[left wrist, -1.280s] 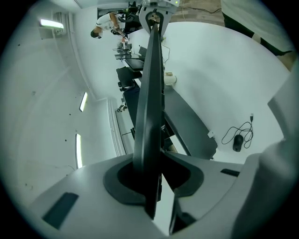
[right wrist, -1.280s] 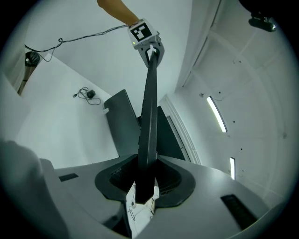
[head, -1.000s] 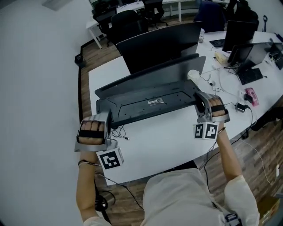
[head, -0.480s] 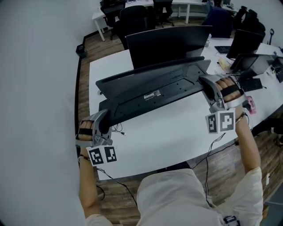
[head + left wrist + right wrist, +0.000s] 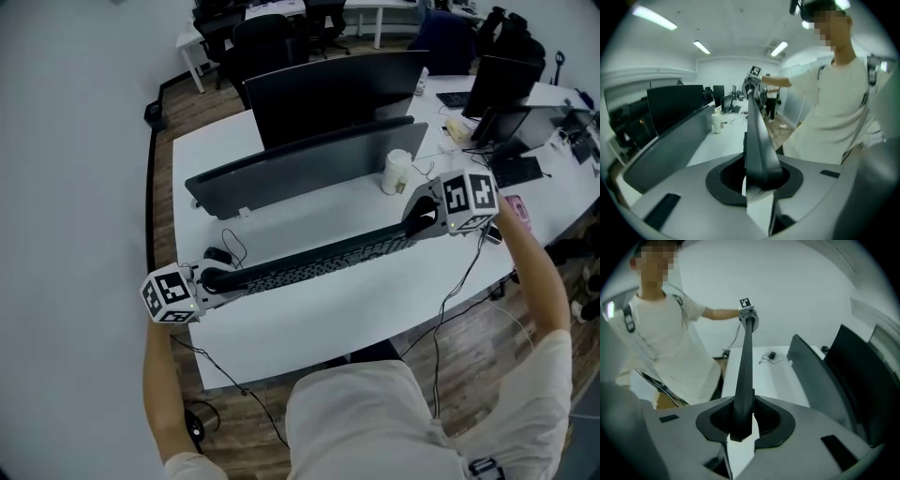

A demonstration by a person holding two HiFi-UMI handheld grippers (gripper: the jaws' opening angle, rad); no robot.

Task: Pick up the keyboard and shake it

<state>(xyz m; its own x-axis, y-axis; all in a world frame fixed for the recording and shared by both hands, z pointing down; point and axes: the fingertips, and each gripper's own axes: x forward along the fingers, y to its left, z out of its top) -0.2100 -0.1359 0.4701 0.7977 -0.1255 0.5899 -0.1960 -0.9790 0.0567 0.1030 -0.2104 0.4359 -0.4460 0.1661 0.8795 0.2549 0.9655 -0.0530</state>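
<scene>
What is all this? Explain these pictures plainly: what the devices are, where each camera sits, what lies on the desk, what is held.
No robot: a person holds a hand-held gripper in each hand, each with a marker cube. One picture comes from a camera on the person's head, looking down; the other two come from cameras riding on the grippers. The left hand-held gripper and the right hand-held gripper each clamp one end of a black keyboard, held clear of the white desk; their jaws have just been closing on it. A monitor, a grey panel and a pale cup stand on the desk.
</scene>
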